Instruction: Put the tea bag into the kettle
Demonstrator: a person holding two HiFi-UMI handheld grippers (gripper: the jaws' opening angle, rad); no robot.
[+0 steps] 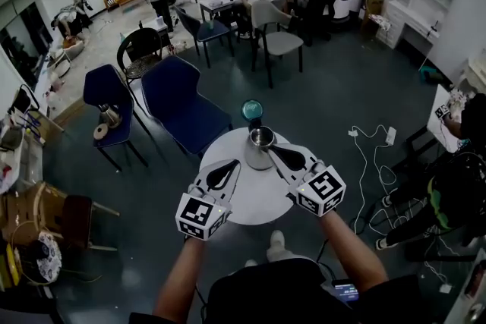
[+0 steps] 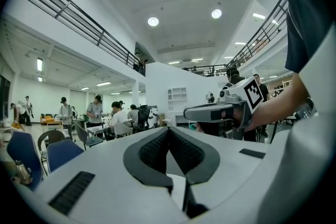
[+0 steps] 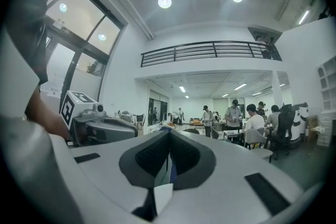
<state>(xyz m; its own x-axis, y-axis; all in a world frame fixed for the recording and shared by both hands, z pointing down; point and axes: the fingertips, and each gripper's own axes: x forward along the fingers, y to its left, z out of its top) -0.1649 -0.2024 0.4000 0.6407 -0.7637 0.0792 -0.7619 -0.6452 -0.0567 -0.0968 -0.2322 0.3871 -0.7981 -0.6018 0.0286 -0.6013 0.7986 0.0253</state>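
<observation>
Left gripper (image 2: 169, 129): in its own view I read the two dark ribbed pads pressed together at the tips, with nothing caught between them. Right gripper (image 3: 169, 132): the pads are likewise pressed together at the tips. A thin sliver of blue and pale green shows in the slit below the tips, and I cannot tell what it is. From the head view both tools are held over the round white table (image 1: 254, 202), left one nearer me, neither touching anything I can make out. The metal kettle (image 1: 258, 153) stands uncovered on the table just beyond the right gripper's tips, ahead and to the right of the left one. A teal round thing (image 1: 252, 111) sits just past the kettle. I cannot tell where the tea bag is; no view shows it clearly. The only print I can make out is the black-and-white square patterns on the marker cubes (image 1: 324, 188) at the back of each tool, and they carry no lettering I can read. A blue chair (image 1: 182, 106) stands beyond the table, ahead of the left gripper.
</observation>
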